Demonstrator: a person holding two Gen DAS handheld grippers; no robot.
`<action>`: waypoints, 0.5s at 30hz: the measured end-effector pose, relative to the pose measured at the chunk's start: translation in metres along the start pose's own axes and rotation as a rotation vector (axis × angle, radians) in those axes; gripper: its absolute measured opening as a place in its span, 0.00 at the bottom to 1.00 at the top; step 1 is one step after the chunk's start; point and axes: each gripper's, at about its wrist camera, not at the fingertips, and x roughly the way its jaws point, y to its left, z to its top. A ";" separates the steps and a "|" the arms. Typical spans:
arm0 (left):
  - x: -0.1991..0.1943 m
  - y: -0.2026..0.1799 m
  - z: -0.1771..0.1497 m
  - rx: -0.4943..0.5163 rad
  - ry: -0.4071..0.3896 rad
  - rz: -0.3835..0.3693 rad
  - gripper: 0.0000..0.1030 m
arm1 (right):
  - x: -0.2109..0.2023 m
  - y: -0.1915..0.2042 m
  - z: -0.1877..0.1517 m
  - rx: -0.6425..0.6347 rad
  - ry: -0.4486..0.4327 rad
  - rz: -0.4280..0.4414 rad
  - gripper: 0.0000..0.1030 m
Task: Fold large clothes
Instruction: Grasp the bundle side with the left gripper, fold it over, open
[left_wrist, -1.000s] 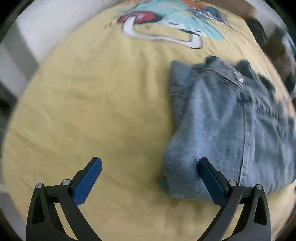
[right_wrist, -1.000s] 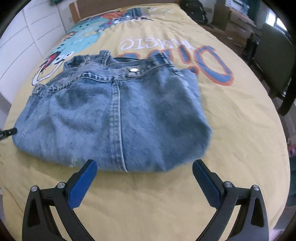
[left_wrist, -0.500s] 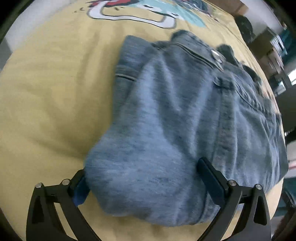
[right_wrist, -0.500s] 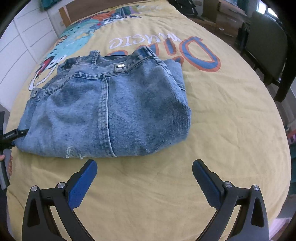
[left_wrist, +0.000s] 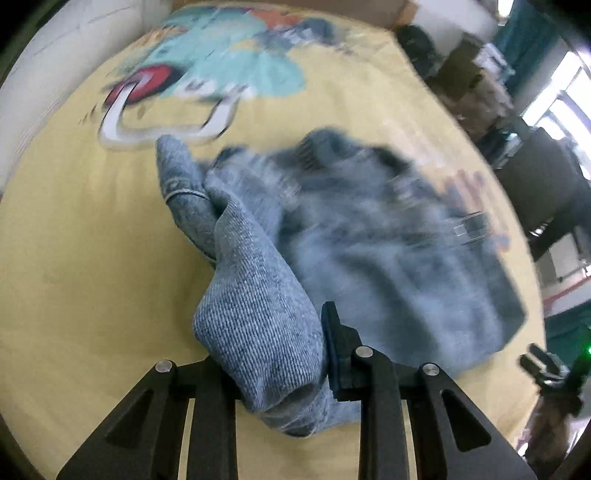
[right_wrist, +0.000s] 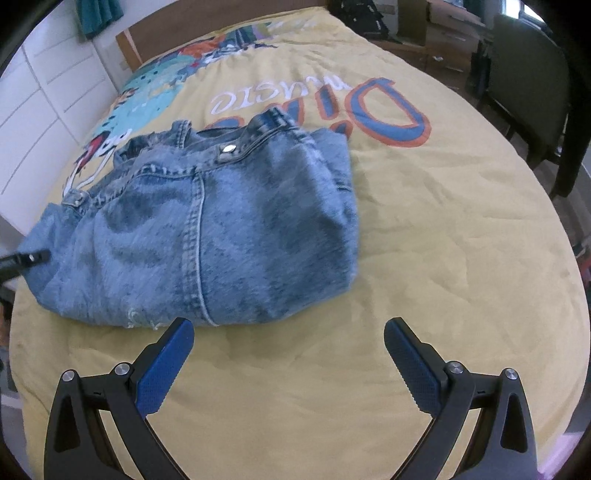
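Observation:
A pair of light blue jeans (right_wrist: 207, 229), folded into a thick bundle, lies on the yellow bedspread (right_wrist: 443, 221). My left gripper (left_wrist: 273, 354) is shut on the bundle's left corner, and the denim (left_wrist: 258, 295) bunches up between its fingers. That gripper's tip (right_wrist: 26, 258) shows at the jeans' left edge in the right wrist view. My right gripper (right_wrist: 288, 354) is open and empty, a little in front of the jeans' near edge, above bare bedspread.
The bedspread carries a cartoon print (left_wrist: 207, 74) and large blue-orange letters (right_wrist: 369, 107). White drawers (right_wrist: 48, 92) stand left of the bed. A dark chair (right_wrist: 528, 85) and clutter stand to the right, past the bed's edge.
My left gripper has closed on the jeans' left corner and bunched the denim up. My right gripper has drawn back slightly and stays open.

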 end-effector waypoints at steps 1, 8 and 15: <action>-0.001 -0.017 0.008 0.018 -0.011 -0.020 0.20 | -0.002 -0.003 0.001 0.005 -0.005 0.001 1.00; 0.001 -0.131 0.045 0.158 -0.039 -0.112 0.20 | -0.024 -0.046 0.003 0.078 -0.057 0.011 1.00; 0.051 -0.264 0.030 0.376 0.025 -0.164 0.14 | -0.045 -0.088 0.001 0.138 -0.086 -0.023 1.00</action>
